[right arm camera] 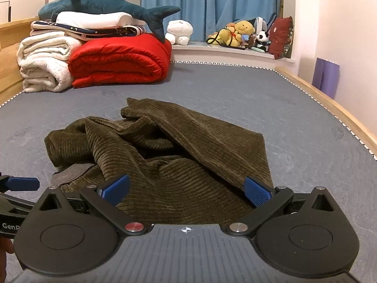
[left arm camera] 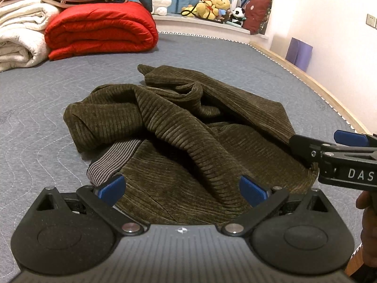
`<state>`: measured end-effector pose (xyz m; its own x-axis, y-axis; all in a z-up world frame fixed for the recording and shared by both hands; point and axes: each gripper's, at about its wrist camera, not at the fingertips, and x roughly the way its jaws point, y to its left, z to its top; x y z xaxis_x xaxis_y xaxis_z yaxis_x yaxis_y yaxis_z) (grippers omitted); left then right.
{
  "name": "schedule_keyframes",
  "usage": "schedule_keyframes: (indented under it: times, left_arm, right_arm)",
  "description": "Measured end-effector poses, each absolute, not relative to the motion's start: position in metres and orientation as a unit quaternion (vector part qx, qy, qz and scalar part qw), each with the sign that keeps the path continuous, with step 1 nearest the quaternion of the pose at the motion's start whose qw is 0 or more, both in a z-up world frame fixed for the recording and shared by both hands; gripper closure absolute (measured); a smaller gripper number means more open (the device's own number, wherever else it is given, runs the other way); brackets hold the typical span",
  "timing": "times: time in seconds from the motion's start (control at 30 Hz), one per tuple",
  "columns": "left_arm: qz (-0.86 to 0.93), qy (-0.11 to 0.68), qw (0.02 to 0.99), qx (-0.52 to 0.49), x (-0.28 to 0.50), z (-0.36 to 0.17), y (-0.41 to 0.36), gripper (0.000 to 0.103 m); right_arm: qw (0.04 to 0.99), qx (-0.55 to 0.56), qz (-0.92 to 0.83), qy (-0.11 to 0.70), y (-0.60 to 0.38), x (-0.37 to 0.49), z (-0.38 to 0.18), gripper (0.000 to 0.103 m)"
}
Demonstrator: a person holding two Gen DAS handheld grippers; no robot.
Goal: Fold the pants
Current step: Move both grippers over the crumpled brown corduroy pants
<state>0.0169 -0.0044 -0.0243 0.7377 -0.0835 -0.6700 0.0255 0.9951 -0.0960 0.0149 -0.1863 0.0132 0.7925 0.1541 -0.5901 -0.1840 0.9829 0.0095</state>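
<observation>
Olive corduroy pants [left arm camera: 179, 127] lie crumpled in a heap on the grey quilted mattress [left arm camera: 35, 108]. A grey ribbed waistband [left arm camera: 115, 162] shows at their near left edge. My left gripper [left arm camera: 182, 189] is open, its blue pads spread over the near edge of the fabric with nothing gripped. My right gripper [right arm camera: 186, 189] is also open, low over the pants [right arm camera: 179, 165] at their near right side. It reaches into the left wrist view as a black arm [left arm camera: 313, 148] touching the pants' right edge. A blue pad [right arm camera: 22, 184] of the left gripper shows at the far left.
A red quilt [left arm camera: 101, 30], white blankets [left arm camera: 21, 37] and a blue shark plush [right arm camera: 106, 7] are stacked at the back left. Plush toys [left arm camera: 212, 8] and a red cushion [left arm camera: 256, 14] sit on the window ledge. A wooden bed rail [left arm camera: 325, 94] runs along the right.
</observation>
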Motion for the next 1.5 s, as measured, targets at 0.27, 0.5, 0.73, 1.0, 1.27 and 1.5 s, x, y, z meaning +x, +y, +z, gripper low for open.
schedule_keyframes:
  times: [0.27,0.5,0.73,1.0,1.27,1.5]
  left_arm:
    - [-0.031,0.362,0.931,-0.039,0.0164,-0.0238,-0.0066,0.0]
    - [-0.03,0.362,0.931,-0.041,0.0162,-0.024,-0.0063,0.0]
    - [-0.03,0.362,0.931,-0.041,0.0156,-0.0233,-0.0062,0.0]
    - [-0.03,0.364,0.93,-0.042,0.016,-0.0228,-0.006,0.0]
    - [-0.03,0.363,0.93,-0.043,0.0159,-0.0227,-0.0059,0.0]
    - [-0.03,0.364,0.93,-0.041,0.0175,-0.0241,-0.0069,0.0]
  right_arm:
    - [0.949,-0.039,0.086,0.302,-0.1824,0.0134,0.0145,0.001]
    - [0.948,-0.034,0.085,0.303,-0.1841,0.0143,0.0142,0.001]
    - [0.948,-0.033,0.088,0.305,-0.1837,0.0143,0.0134,0.001]
    - [0.948,-0.033,0.09,0.304,-0.1822,0.0138,0.013,0.001]
    - [0.947,-0.035,0.088,0.306,-0.1808,0.0146,0.0122,0.001]
    - [0.951,-0.036,0.083,0.296,-0.1822,0.0161,0.0129,0.001]
